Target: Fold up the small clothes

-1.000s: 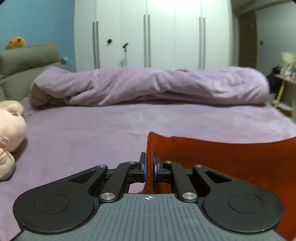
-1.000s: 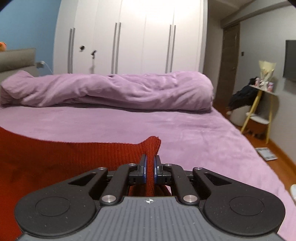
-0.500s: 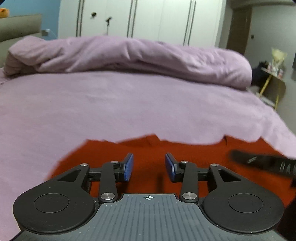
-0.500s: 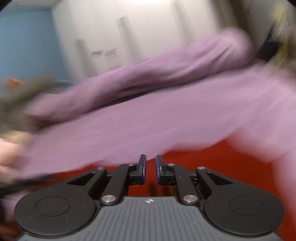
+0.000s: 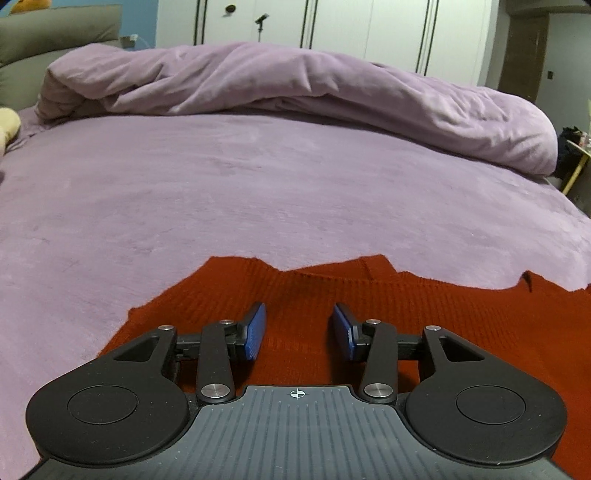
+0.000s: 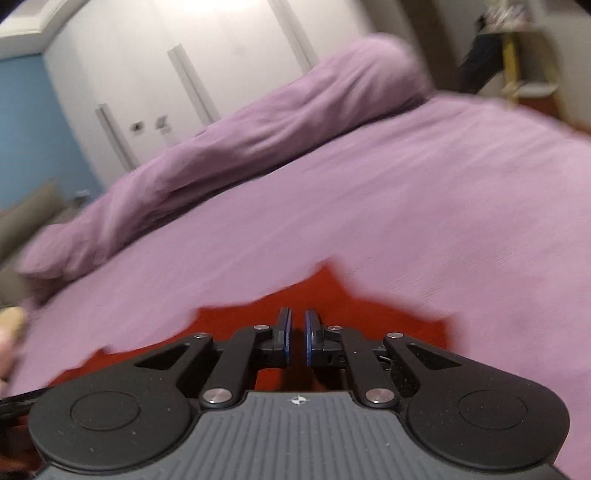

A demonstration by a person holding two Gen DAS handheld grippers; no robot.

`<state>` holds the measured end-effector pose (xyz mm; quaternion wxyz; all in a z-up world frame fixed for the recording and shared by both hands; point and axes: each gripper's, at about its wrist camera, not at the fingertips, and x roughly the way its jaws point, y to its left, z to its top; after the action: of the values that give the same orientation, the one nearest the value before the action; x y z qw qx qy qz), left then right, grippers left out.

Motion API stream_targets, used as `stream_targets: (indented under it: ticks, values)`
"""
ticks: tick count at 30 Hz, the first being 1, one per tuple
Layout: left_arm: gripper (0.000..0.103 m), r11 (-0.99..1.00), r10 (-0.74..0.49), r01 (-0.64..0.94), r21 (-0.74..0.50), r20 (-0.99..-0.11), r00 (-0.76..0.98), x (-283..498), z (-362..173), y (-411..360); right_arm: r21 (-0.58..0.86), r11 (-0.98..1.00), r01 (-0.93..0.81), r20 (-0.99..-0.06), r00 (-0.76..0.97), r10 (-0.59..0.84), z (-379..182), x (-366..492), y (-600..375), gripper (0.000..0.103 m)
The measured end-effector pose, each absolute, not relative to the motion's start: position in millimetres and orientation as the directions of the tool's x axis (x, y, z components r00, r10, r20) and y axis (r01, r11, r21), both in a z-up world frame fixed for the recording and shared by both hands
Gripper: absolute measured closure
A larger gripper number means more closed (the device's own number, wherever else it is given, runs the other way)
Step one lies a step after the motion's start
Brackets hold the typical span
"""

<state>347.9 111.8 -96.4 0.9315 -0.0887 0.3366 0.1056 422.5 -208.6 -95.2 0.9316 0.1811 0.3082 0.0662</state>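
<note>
Left tool (image 5: 297, 330), jaws opening and clear of the red knit garment (image 5: 369, 306) I had spread on the bed (image 5: 258, 184), hovered above it, while my right tool (image 6: 297, 338) stood nearly closed, gripping nothing, presumably freed for the next fold.

The knitted garment (image 5: 369, 306) is lying flat on the bed (image 5: 258, 192), at its near edge — the left gripper (image 5: 297, 328) is hovering just over it. Behind it, a rolled duvet (image 5: 295, 81) is stretching across the bed's far side, with a wardrobe (image 5: 332, 26) standing behind that. A headboard cushion (image 5: 44, 33) is sitting far left — a small side table (image 5: 576, 162) far right.
</note>
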Motion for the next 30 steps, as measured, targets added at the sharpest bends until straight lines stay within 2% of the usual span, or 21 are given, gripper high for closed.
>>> stream_targets:
  ticks: [2, 7, 12, 13, 15, 17, 18, 20, 26, 30]
  values:
    - [0.057, 0.962, 0.137, -0.255, -0.093, -0.646, 0.751, 348, -96, 111, 0.405, 0.914, 0.006, -0.553, 0.798, 0.239, -102, 421, -217, 0.098]
    - [0.057, 0.964, 0.140, -0.253, -0.084, -0.647, 0.749, 347, -93, 113, 0.334, 0.943, -0.003, -0.559, 0.804, 0.201, -103, 422, -203, 0.098]
    - [0.062, 0.971, 0.147, -0.234, -0.048, -0.650, 0.745, 336, -89, 121, 0.297, 0.955, 0.000, -0.566, 0.805, 0.176, -98, 427, -198, 0.098]
    - [0.058, 0.968, 0.176, -0.250, -0.023, -0.650, 0.739, 331, -88, 123, 0.278, 0.961, 0.002, -0.569, 0.806, 0.163, -97, 430, -196, 0.098]
    - [0.056, 0.952, 0.254, -0.303, 0.039, -0.655, 0.711, 321, -87, 134, 0.202, 0.979, 0.016, -0.585, 0.804, 0.108, -92, 428, -186, 0.098]
    - [0.049, 0.943, 0.271, -0.330, 0.039, -0.667, 0.694, 306, -82, 150, 0.094, 0.995, 0.037, -0.610, 0.792, 0.028, -83, 424, -171, 0.097]
    - [0.045, 0.934, 0.299, -0.354, 0.058, -0.673, 0.677, 298, -79, 157, 0.045, 0.998, 0.039, -0.612, 0.791, -0.003, -78, 419, -164, 0.095]
    - [0.045, 0.931, 0.305, -0.357, 0.070, -0.686, 0.661, 279, -74, 169, 0.013, 1.000, 0.016, -0.606, 0.796, -0.004, -68, 401, -156, 0.085]
    - [0.044, 0.941, 0.092, -0.299, -0.161, -0.727, 0.681, 203, -65, 187, 0.193, 0.974, -0.119, -0.586, 0.782, 0.211, -52, 313, -156, 0.077]
    - [0.046, 0.879, -0.108, -0.276, -0.390, -0.725, 0.680, 172, -71, 195, 0.214, 0.967, -0.136, -0.627, 0.740, 0.243, -60, 267, -151, 0.077]
